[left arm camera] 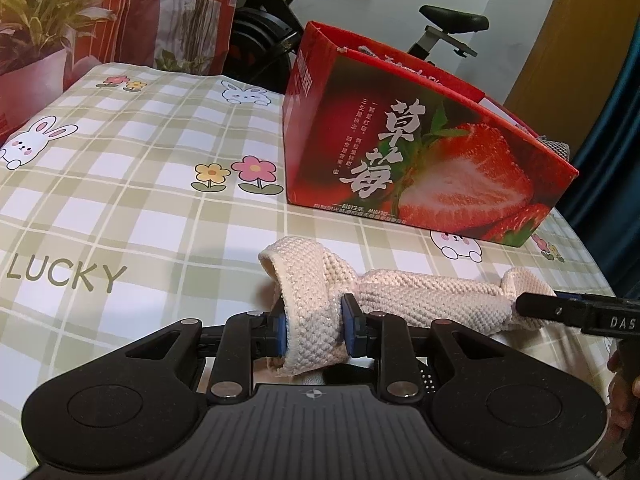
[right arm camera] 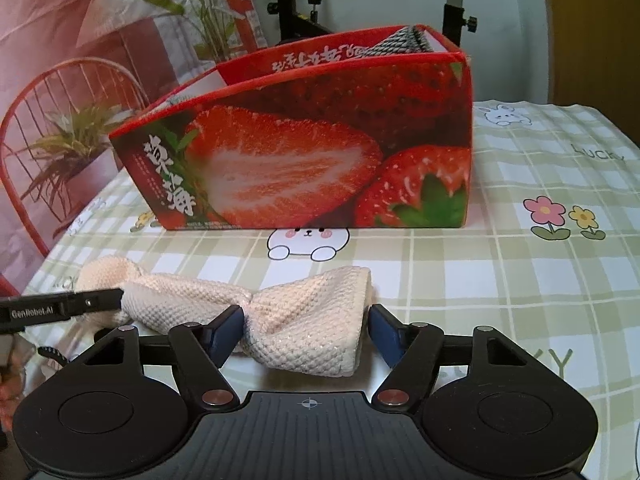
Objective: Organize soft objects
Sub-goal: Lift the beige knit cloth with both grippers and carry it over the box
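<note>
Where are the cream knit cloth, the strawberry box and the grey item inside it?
cream knit cloth [right arm camera: 312, 332]: right wrist view, end between fingers.
strawberry box [right arm camera: 304, 168]: right wrist view, front wall.
grey item [right arm camera: 400, 42]: right wrist view, part above rim.

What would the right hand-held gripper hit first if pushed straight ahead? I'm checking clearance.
Probably the cream knitted cloth lying between its fingers; beyond that, the strawberry box stands in line, though depth is uncertain.
</note>
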